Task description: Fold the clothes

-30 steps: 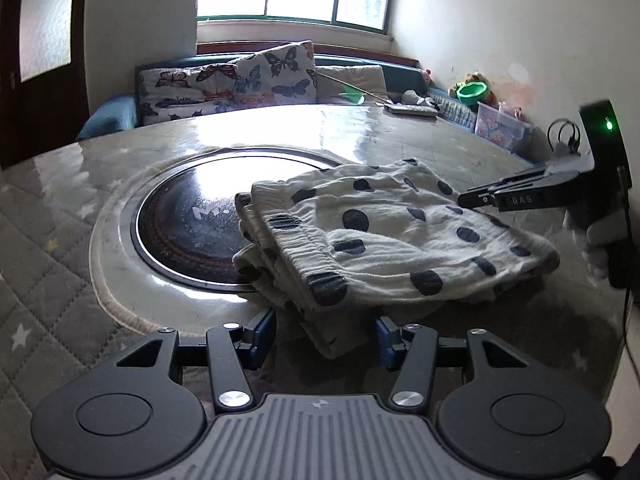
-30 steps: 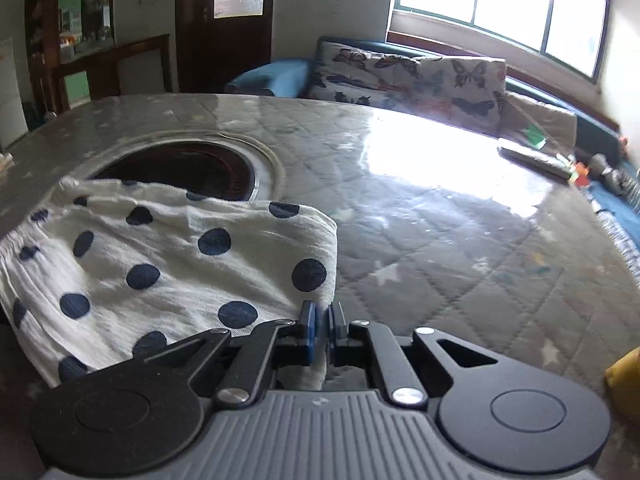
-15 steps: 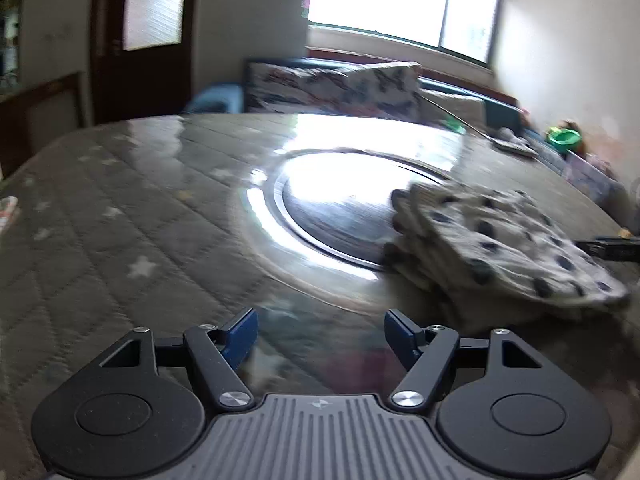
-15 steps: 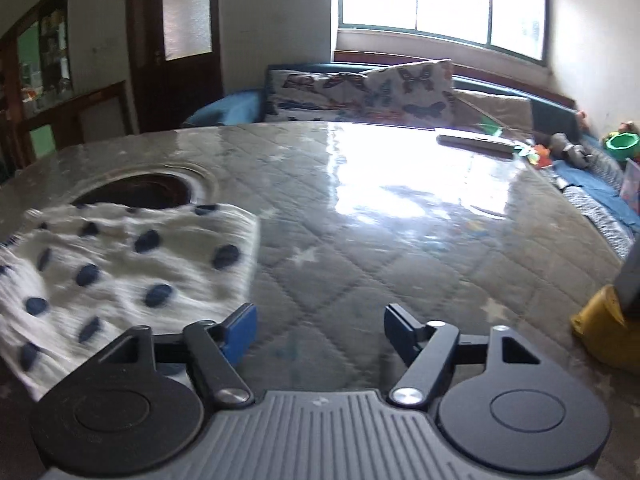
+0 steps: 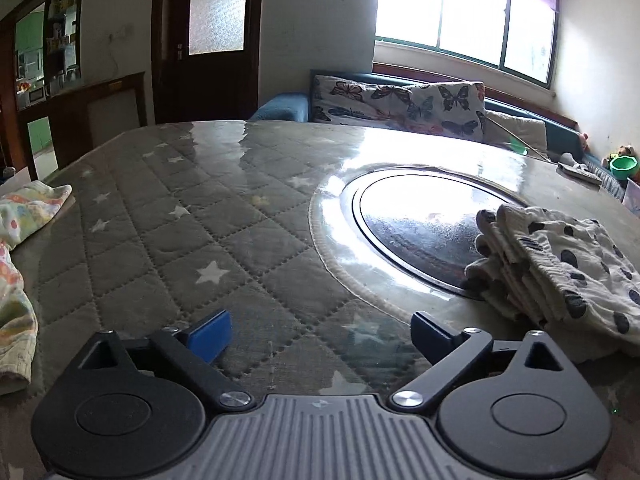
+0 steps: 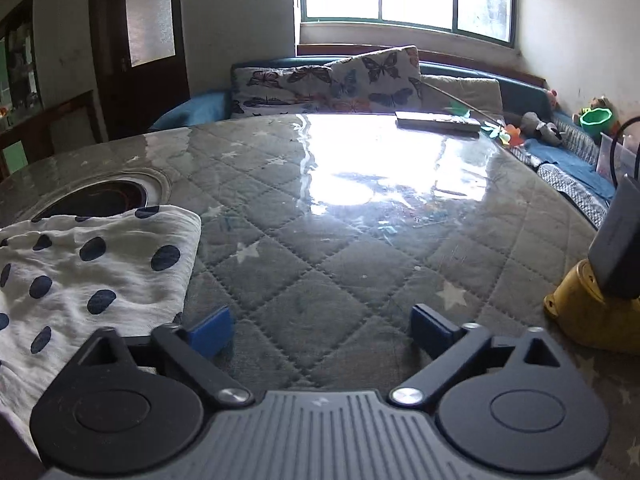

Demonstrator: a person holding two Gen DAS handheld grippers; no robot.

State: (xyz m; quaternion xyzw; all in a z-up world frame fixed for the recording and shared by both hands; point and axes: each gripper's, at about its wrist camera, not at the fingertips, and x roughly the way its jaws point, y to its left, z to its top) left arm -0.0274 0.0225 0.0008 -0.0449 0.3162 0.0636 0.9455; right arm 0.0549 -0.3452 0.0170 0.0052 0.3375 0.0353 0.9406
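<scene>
A folded white garment with dark blue dots (image 5: 560,268) lies on the quilted table, partly over the round dark inset (image 5: 420,228). In the left wrist view it sits to the right of my left gripper (image 5: 320,330), whose jaws are opening wide over bare quilt with nothing between them. In the right wrist view the same dotted garment (image 6: 92,264) lies at the left, just beyond the left fingertip (image 6: 210,330). My right gripper (image 6: 320,328) is also opening, with only quilt between its blue pads.
A crumpled pastel-patterned cloth (image 5: 24,216) lies at the table's left edge. A yellow stand holding a dark device (image 6: 600,300) stands at the right edge. A flat remote-like object (image 6: 438,122) rests at the far side, with a sofa and butterfly cushions (image 6: 332,80) behind.
Both grippers let go of the dotted garment and opened wide. The left swung left, so the garment slid to its right; the right swung right, leaving the garment at its left.
</scene>
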